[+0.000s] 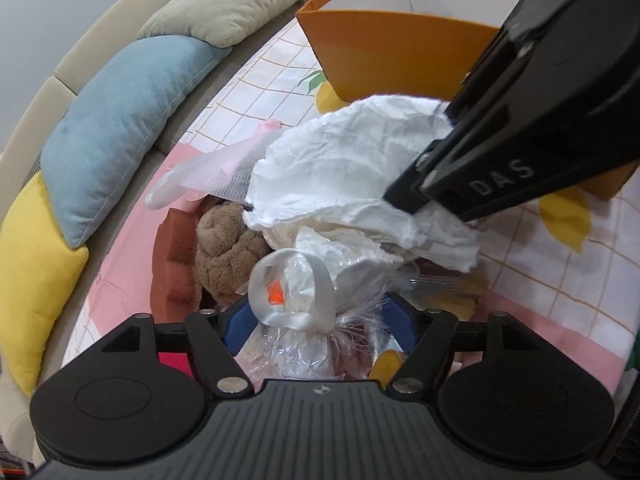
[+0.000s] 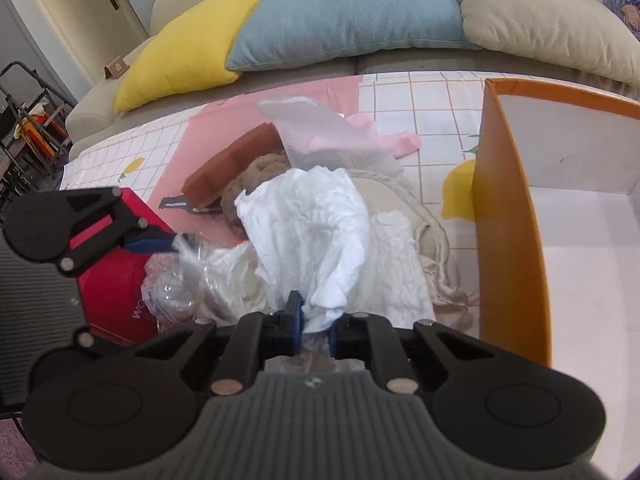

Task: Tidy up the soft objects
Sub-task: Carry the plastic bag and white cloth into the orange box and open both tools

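Because its blue-padded fingers are pinched narrow on one corner of the white cloth, the right gripper carries that cloth bunched and hanging free above the pile, a hold that suits lifting a limp thing clear of its neighbours. Just to the left, the left gripper stands with its fingers spread wide either side of a clear plastic bag tied with a white ribbon; the pads do not look to be pressing it, so I judge it is lining up for a grasp and holds nothing yet.

Under and behind the cloth lies the rest of the heap on the counter: crumpled white paper, a brown plush toy, a beige drawstring bag, a brown sponge block, a translucent mesh sleeve and a pink scrap. A red bag sits beneath the left gripper. They overlap loosely, which is probably why each piece is taken by an edge.

To the right stands an open orange box, white inside, its near wall close to the held cloth; I take it as the likely place for the soft things. Beyond the counter, yellow, blue and beige cushions lean on a sofa.
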Demonstrator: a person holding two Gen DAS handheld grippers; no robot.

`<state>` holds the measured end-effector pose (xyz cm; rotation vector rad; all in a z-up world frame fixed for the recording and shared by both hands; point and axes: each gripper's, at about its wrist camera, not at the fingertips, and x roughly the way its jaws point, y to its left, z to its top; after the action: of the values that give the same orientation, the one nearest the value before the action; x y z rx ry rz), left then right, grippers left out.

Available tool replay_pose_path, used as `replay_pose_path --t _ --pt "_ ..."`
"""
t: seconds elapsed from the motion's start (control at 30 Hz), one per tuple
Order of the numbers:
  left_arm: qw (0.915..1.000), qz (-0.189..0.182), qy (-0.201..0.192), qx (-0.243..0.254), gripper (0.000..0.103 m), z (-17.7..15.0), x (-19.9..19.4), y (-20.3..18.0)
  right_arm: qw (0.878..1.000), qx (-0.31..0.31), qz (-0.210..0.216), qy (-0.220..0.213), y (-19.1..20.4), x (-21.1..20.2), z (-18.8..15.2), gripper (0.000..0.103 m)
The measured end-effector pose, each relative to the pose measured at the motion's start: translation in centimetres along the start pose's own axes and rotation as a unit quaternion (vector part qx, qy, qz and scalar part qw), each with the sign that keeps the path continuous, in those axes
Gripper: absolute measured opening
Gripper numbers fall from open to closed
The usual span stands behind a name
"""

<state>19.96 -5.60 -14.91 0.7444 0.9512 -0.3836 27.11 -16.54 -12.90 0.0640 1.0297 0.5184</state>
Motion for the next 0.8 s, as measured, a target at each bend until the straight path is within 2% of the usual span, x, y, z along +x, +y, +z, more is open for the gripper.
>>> replay_pose_path --t 0.07,0.13,0.17,0.27,0.37,0.5,0.7,0.8 --pt "0.9999 0.005 0.004 -0.008 0.060 0.1 0.1 -0.1 1.000 -0.001 0.000 -0.003 0.0 -0.1 0.0 0.010" --pt "0.9997 0.011 0.003 -0.021 0.046 0.0 -0.1 0.3 1.000 -0.004 0.003 -0.010 0.0 -0.7 0.0 0.010" --pt "0.9995 0.010 0.002 -0.028 0.045 -0.1 -0.3 0.5 1.000 -0.005 0.003 -0.014 0.0 -1.1 0.1 0.010" --pt "0.9975 0.006 -0.019 -0.068 0.044 -0.4 -1.3 1.4 1.000 -0.009 0.004 -0.029 -0.2 -2.3 0.4 0.010" --pt "0.9928 0.025 -0.050 -0.106 0.043 -0.6 -3.5 2.4 0.999 -0.016 0.005 -0.047 -0.1 -3.9 0.9 0.009" --pt "0.9814 0.023 -0.086 -0.170 0.043 -0.2 -7.0 4.1 0.997 -0.026 0.009 -0.077 0.4 -6.9 1.8 0.009" --pt "0.9672 0.021 -0.129 -0.218 0.043 0.6 -12.6 5.1 0.992 -0.033 0.024 -0.115 0.8 -12.5 2.3 0.009" --pt "0.9571 -0.002 -0.147 -0.250 0.043 1.3 -14.4 5.2 0.990 -0.044 0.018 -0.135 0.9 -15.5 2.1 0.009"
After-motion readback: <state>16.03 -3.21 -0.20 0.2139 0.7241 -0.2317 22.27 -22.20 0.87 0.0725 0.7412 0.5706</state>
